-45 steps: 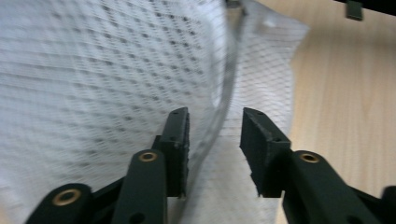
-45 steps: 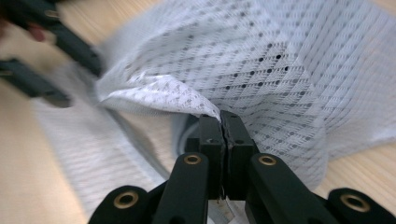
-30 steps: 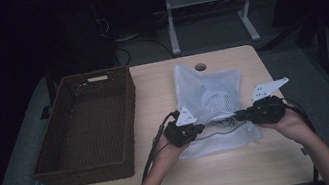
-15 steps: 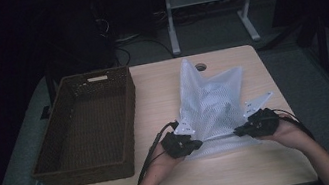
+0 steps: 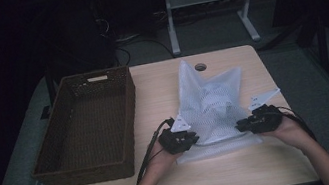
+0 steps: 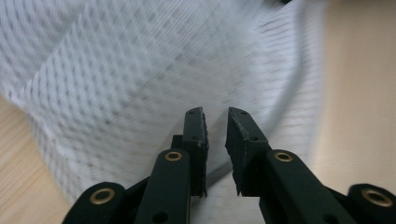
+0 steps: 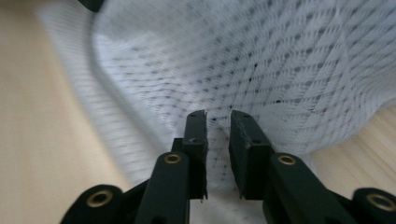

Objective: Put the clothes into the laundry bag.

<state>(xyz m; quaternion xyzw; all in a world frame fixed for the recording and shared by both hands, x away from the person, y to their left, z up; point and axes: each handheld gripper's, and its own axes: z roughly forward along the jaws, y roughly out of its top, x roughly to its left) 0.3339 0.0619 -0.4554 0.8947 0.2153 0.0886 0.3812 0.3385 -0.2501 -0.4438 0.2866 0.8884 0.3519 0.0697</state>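
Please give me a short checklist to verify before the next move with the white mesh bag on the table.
1. Mesh bag lies on the table: ok.
2. Left gripper has just been opening, with a gap between its fingers: ok.
3. Right gripper the same: ok.
4. Mesh fully free of the fingers: cannot tell.
5. Wicker basket stands apart from the bag, to its left: ok.

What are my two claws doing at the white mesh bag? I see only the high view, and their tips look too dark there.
Observer: The left claw has just been opening. Its pads do not press the mesh bag, which shows through the narrow gap.
Operator: And the right one?
Observer: The right claw has also just been opening. Its pads stand apart, with mesh visible in the gap.
Operator: How does the bag's edge lie?
Observer: In the right gripper view, the hem bends in a curve beside the bare table.
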